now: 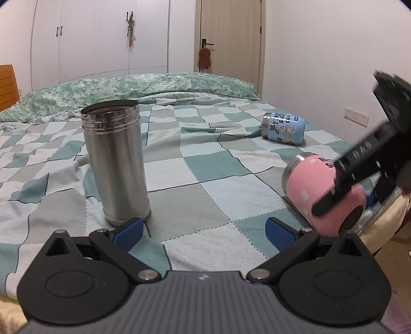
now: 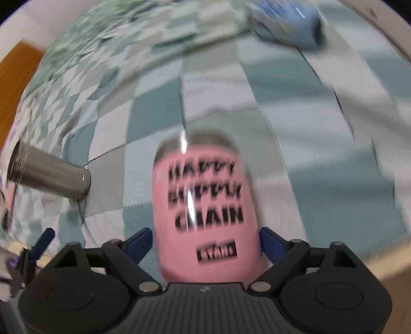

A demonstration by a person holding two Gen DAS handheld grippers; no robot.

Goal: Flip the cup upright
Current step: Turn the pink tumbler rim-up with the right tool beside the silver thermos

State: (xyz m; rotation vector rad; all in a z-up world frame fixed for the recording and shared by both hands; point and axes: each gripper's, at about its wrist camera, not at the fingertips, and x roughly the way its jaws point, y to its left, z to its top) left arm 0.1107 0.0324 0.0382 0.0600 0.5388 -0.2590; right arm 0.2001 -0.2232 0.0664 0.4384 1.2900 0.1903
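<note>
A pink cup (image 2: 203, 205) with black lettering lies on its side on the checked bedspread (image 1: 218, 174); it also shows in the left wrist view (image 1: 318, 197), steel rim pointing away. My right gripper (image 2: 204, 244) straddles its base end, blue fingers (image 2: 269, 244) on both sides; the view is blurred and contact is unclear. My left gripper (image 1: 203, 232) is open and empty, low over the bed. A steel tumbler (image 1: 117, 164) stands upright just ahead of its left finger (image 1: 128, 231).
A blue cartoon cup (image 1: 283, 128) lies on its side farther back right, also in the right wrist view (image 2: 287, 23). A green patterned quilt (image 1: 128, 87) lies along the far side. The bed edge (image 1: 385, 218) runs close on the right.
</note>
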